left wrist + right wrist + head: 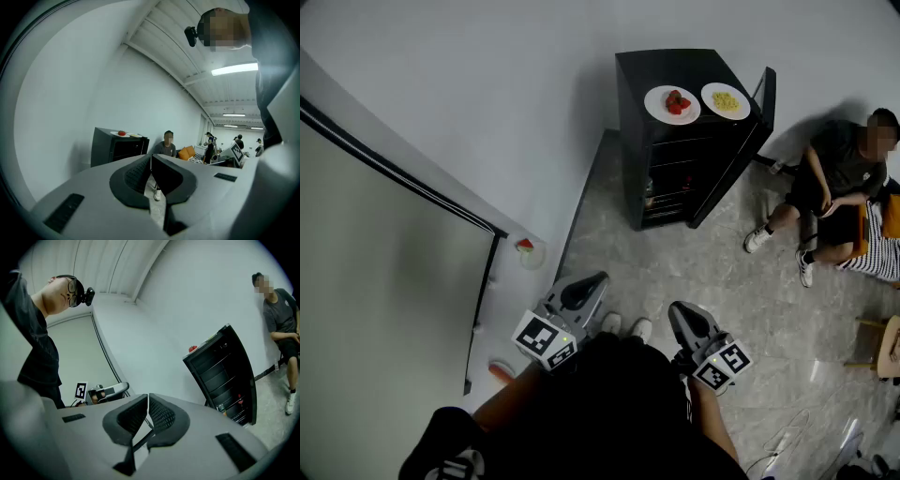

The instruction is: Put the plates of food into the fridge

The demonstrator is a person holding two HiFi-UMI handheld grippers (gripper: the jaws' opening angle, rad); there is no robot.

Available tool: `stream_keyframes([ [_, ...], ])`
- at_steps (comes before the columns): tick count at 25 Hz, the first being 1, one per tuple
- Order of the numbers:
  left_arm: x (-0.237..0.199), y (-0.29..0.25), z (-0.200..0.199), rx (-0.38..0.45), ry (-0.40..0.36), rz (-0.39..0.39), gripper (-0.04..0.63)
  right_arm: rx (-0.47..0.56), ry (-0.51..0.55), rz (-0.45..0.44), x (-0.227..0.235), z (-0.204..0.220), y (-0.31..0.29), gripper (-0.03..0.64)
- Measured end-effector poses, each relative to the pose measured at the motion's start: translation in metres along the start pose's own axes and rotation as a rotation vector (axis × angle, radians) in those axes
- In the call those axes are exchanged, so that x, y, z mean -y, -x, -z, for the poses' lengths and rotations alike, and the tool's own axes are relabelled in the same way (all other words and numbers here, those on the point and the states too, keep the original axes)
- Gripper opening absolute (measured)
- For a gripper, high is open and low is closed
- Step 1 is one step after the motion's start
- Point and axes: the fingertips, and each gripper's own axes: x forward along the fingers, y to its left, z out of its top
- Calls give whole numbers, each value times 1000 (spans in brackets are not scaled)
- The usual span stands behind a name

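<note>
- Fridge [632, 159]: black, its door [739, 159] swung open, standing on the floor well ahead of both tongs.
- Left tongs [592, 281]: clenched, pads together, nothing between them.
- Right tongs [680, 314]: likewise clenched and empty, just beside the left pair.
- Plate of red food [672, 104] and plate of yellow food [726, 100]: side by side on the fridge top, well apart from the tongs.

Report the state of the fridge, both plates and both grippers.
fridge: open
plate of red food: on top of the fridge, not inside
plate of yellow food: on top of the fridge, not inside
left gripper: shut, empty
right gripper: shut, empty
</note>
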Motion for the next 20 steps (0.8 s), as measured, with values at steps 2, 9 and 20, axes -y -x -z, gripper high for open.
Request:
stream_keyframes([
  [2,1,-4,1,0,1,-6,31,-2,-5,3,6,1,3,32],
  [9,16,-16,4,-8,2,-43,31,45,-45,-32,24,-11,19,32],
  [20,35,-18,15,-11,6,-118,31,24,-1,-88,37,-17,38,32],
])
